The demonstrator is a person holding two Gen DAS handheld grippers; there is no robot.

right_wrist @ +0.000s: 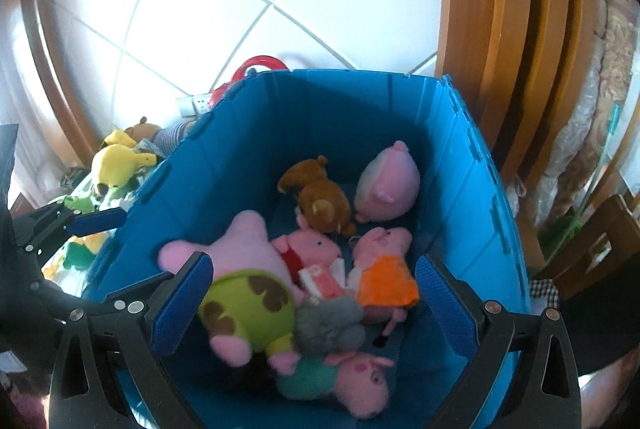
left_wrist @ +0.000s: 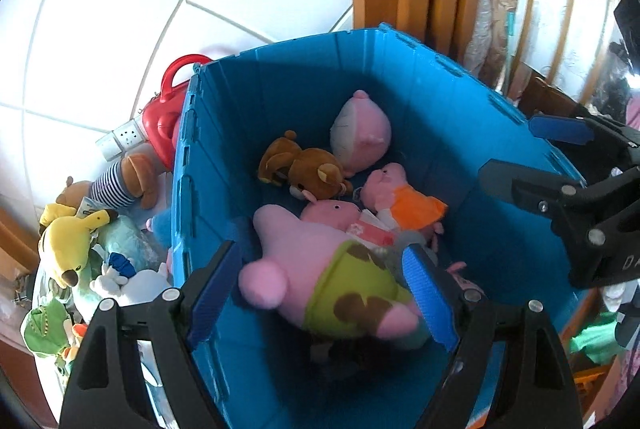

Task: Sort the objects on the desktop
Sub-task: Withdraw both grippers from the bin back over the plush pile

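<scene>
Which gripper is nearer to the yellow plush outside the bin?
Left. The left gripper hangs over the bin's side next to the yellow plush; the right gripper is farther across the bin.

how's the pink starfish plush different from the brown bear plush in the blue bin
The pink starfish plush is much larger than the brown bear plush. The starfish is pink with green shorts carrying brown blotches; the bear is plain brown all over. The starfish sprawls at the near end of the bin, right in front of the tongs, while the bear lies further back beside a round pink pig plush. Both are soft toys lying loose inside the blue bin, gripped by neither tongs.
</scene>
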